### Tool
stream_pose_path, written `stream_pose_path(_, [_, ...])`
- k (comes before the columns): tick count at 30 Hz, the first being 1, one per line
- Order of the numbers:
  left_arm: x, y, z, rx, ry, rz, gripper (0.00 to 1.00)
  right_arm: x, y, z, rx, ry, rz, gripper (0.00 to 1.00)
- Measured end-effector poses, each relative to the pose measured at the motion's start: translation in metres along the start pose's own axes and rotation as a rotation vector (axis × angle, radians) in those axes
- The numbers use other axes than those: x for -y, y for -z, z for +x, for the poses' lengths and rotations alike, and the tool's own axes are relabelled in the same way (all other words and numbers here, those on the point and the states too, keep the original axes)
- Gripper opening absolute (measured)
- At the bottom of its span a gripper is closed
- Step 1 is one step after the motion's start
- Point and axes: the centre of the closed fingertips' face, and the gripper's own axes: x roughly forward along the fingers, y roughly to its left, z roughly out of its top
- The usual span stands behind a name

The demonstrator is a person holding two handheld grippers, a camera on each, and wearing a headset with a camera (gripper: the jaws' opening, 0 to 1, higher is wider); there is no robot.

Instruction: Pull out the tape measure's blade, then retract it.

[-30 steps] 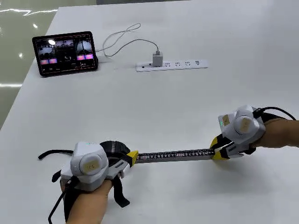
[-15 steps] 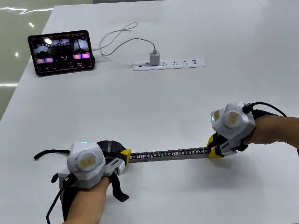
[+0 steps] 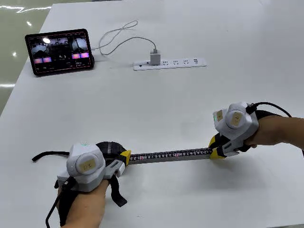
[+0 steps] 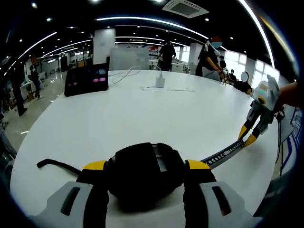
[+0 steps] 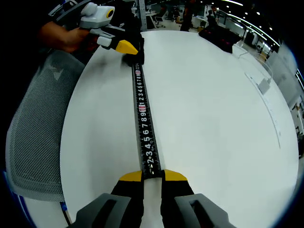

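Pinching blade of tape measure: right hand-held gripper.

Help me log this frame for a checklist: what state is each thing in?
tape measure case: gripped
blade: pulled out, straight
left gripper: shut on tape measure case
right gripper: shut on blade's end
tablet: screen lit
charger: plugged into power strip

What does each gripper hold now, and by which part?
The left gripper clamps the tape measure's black case by its sides. The right gripper pinches the blade at its free end.
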Motion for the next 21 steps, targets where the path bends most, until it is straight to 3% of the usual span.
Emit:
stream_pose_path(14, [0.0002, 0.0007, -0.0013, -0.013, 0.005, 0.010, 0.58, -0.0018, -0.0017, 0.0006, -0.002, 0.004, -0.007, 0.09])
stream_pose_path(17, [0.0002, 0.0009, -0.0008, -0.019, 0.005, 0.010, 0.58, -0.0025, -0.0031, 0.0009, 0.001, 0.007, 0.071, 0.09])
stream_pose_path(19, [0.0000, 0.0012, -0.0004, -0.021, 0.006, 0.011, 0.58, -0.0028, -0.0040, 0.0011, -0.007, 0.005, 0.012, 0.09])
stream_pose_path(21, [0.0002, 0.0014, -0.0003, -0.021, 0.007, 0.012, 0.58, -0.0027, -0.0048, 0.0015, -0.011, 0.007, 0.017, 0.09])
